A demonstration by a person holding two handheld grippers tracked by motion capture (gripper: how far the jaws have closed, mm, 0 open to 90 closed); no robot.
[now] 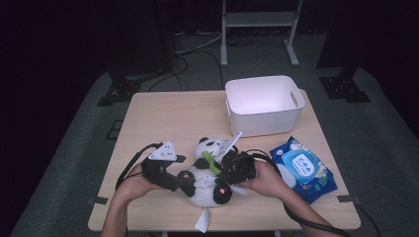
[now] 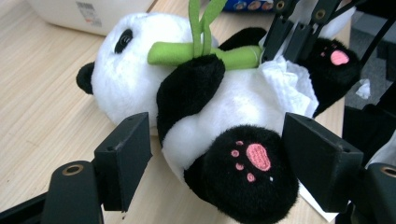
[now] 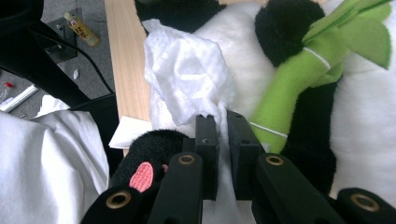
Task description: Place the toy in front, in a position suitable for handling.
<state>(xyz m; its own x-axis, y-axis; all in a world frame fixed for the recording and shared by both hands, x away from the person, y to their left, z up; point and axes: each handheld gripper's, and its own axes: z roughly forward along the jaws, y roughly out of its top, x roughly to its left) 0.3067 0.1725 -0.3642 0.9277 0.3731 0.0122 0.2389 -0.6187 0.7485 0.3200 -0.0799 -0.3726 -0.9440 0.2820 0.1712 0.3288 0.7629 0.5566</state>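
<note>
Here, the left hand-held gripper (image 2: 212, 161) stands open around the foot of the panda (image 1: 205, 170) lying near the surface's front edge, so the right hand-held gripper (image 3: 223, 122), clamped on the wipe (image 3: 187, 77) against the panda's belly, may drag the toy sideways or tear the wipe.

Table (image 1: 163, 118) bears panda (image 1: 205, 170), bin (image 1: 263, 104) (white), wipes (image 1: 302, 168).

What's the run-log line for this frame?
left gripper: open around panda foot | right gripper: shut on wipe | wipe on panda belly
</note>
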